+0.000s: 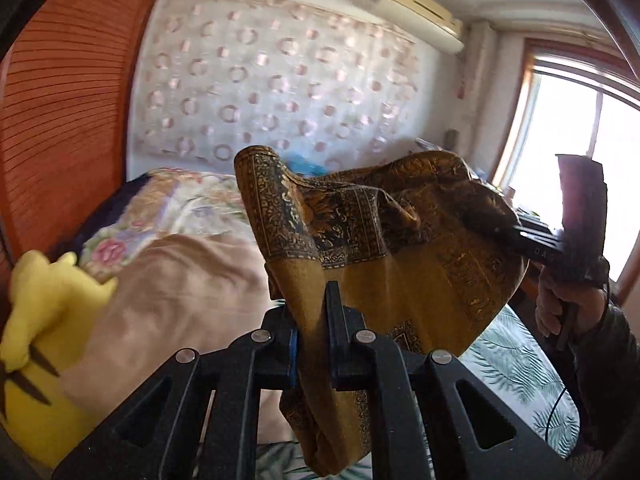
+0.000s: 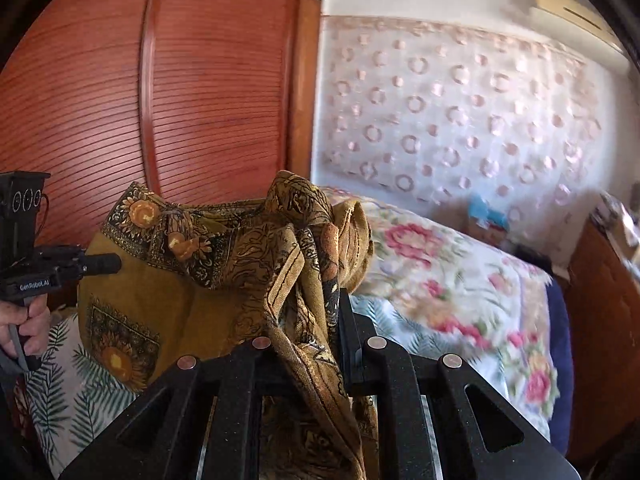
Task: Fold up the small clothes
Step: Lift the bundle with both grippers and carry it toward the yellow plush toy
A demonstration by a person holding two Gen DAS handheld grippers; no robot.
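Observation:
A small mustard-gold garment with dark ornate borders (image 1: 400, 248) hangs in the air above the bed, stretched between both grippers. My left gripper (image 1: 314, 320) is shut on one edge of it; cloth droops below the fingers. The right gripper (image 1: 532, 240) shows at the right of this view, pinching the far edge. In the right wrist view the garment (image 2: 224, 280) is bunched, and my right gripper (image 2: 320, 320) is shut on its folds. The left gripper (image 2: 100, 264) shows at the left, gripping the other edge.
A bed with a leaf-print sheet (image 1: 508, 364), a floral quilt (image 2: 460, 280) and a beige blanket (image 1: 180, 292) lies below. A yellow plush toy (image 1: 44, 320) is at left. A red-brown wardrobe (image 2: 160, 100) stands behind; a window (image 1: 580, 152) is at right.

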